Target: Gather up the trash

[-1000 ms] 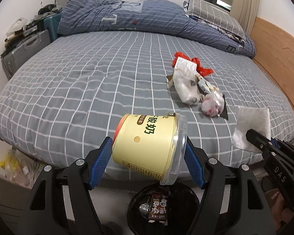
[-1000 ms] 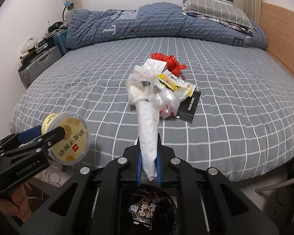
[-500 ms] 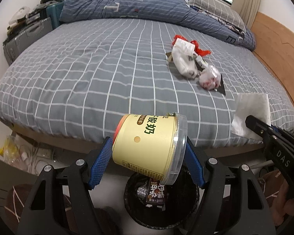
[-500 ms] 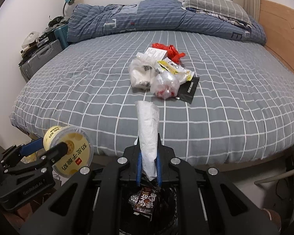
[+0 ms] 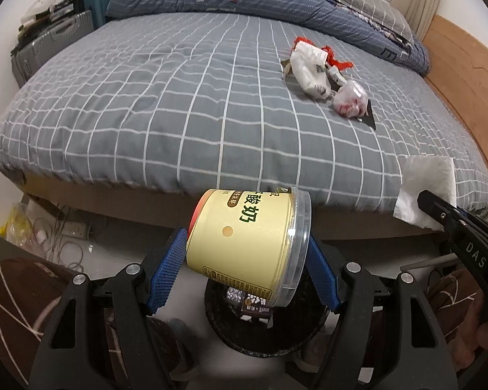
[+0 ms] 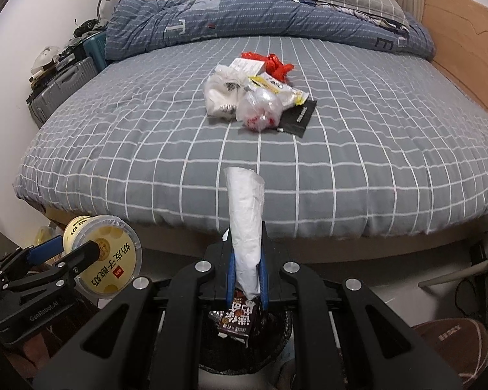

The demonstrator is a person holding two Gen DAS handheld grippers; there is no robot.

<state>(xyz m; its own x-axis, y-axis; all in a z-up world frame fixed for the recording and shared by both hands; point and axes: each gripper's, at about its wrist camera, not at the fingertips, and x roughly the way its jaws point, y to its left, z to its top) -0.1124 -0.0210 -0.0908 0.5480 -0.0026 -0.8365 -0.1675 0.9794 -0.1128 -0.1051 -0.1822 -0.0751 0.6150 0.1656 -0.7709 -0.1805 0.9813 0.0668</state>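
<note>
the left gripper (image 5: 245, 271) is clamped across the ends of a pale yellow cylindrical yogurt tub with a clear plastic lid (image 5: 249, 242), blue pads pressing base and lid while the tub lies on its side. the right gripper (image 6: 246, 281) is pinched nearly together on a crumpled white paper tissue (image 6: 245, 224) that stands up between its pads.

compared with a second ago, both tools have drawn back off the grey checked bedsheet (image 5: 179, 104) and dipped. the tub, which sat against the mattress edge in the left view then, now hangs in the air past the edge with its lidded end over the round black bin lined with a dark bag (image 5: 263, 321) on the floor. the tissue's lower end now sits right above the same bin, where a brown snack wrapper (image 6: 236, 320) already lies.

that puts both items about ready to drop; letting go looks like the next step, though the tub may want a little more centring over the rim first.

the heap of plastic bags and red wrappers (image 6: 257, 97) waits on the bed, well apart from the bin, so more trips are needed.
</note>
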